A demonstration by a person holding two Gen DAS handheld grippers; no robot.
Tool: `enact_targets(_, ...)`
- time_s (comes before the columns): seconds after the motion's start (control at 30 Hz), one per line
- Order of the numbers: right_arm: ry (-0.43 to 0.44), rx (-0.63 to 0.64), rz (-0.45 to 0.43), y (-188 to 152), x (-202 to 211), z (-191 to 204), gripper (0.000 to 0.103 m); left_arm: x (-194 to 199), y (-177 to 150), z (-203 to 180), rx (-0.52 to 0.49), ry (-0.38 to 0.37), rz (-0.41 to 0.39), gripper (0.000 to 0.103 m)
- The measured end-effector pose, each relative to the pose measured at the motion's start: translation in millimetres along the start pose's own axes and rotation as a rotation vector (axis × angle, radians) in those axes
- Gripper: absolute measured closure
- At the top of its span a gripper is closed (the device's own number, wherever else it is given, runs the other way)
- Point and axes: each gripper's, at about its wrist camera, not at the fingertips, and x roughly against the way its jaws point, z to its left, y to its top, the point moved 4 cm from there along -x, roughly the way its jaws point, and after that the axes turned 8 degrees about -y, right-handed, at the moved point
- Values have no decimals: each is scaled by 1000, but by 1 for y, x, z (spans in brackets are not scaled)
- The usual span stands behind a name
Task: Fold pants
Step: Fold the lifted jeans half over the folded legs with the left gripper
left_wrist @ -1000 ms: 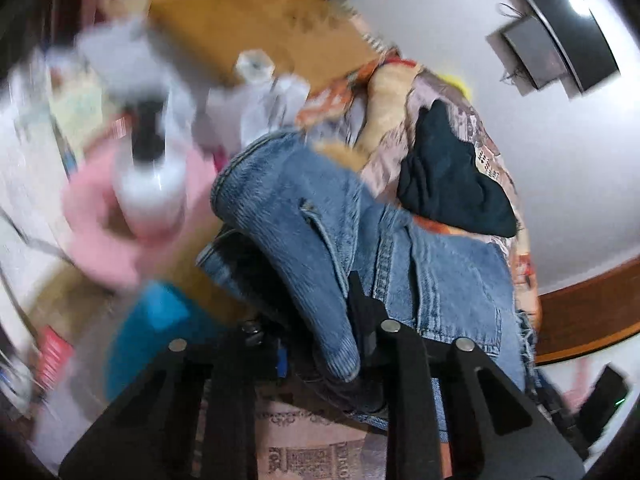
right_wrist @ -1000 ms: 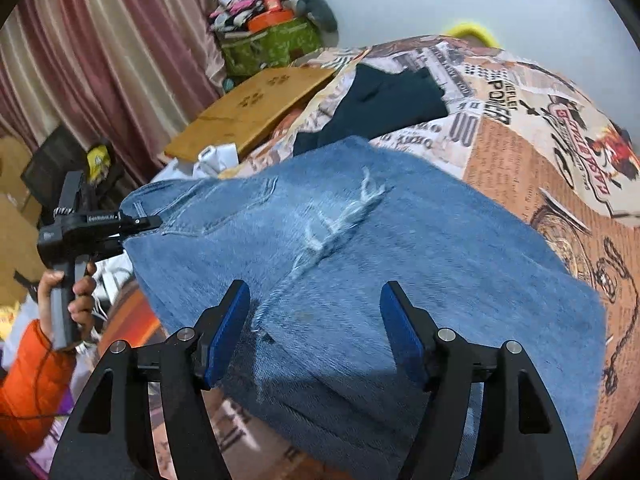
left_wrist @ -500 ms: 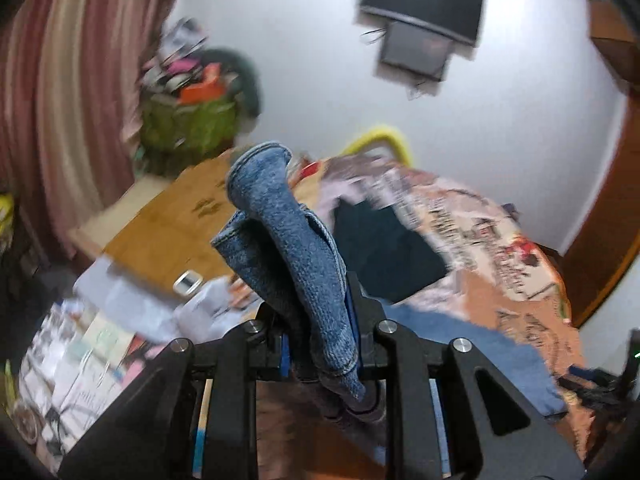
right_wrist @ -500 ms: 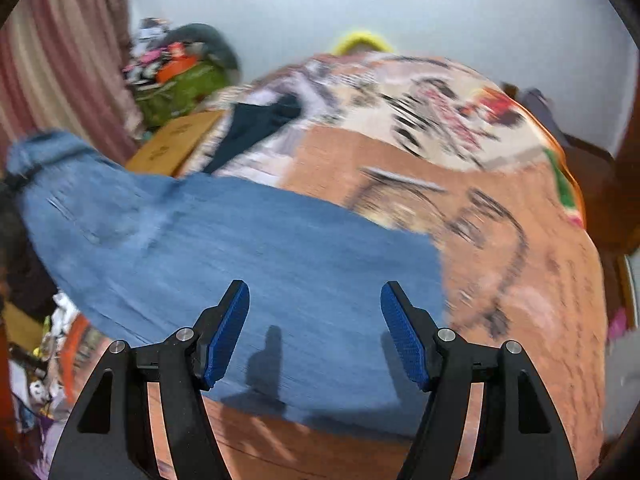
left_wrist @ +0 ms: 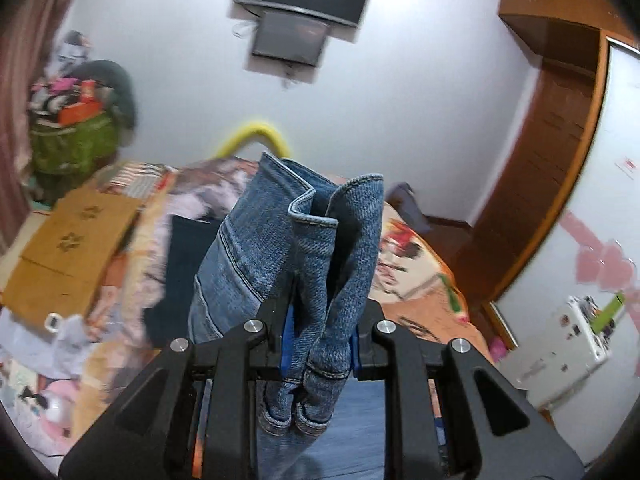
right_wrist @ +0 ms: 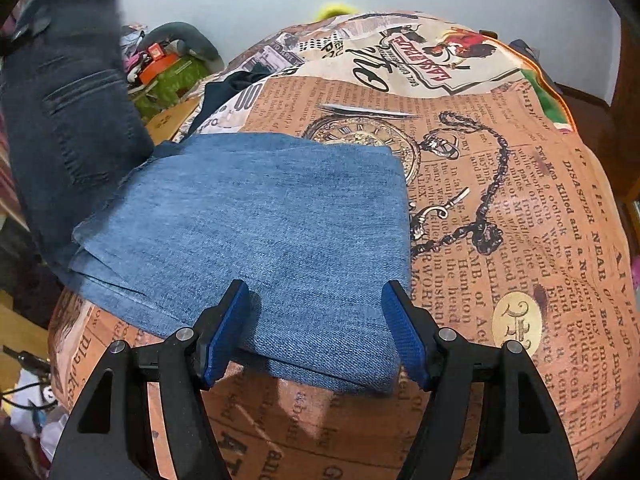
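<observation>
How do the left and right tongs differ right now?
The left tongs are shut on a bunched denim edge of the jeans, held up off the bed. The right tongs are open and hold nothing, poised over the flat folded part of the jeans on the bed. Denim fills the gap between the left pads; the right pads stand wide apart. Both are black with blue pads.

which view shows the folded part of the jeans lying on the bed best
The right wrist view: the folded jeans lie flat on the bedspread with their edges visible. The left wrist view shows only the bunched waistband end clamped in the left tool.
</observation>
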Motion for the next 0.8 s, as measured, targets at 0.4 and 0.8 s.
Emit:
enact_targets(0.4,51,-33,0,-1,0,-3,36,-108,-69,-91,-104,-139,294,82)
enact_targets(0.8,58,-64,-13,-2,10,-6,37,-144,-134,-126,-193,-172,560,34)
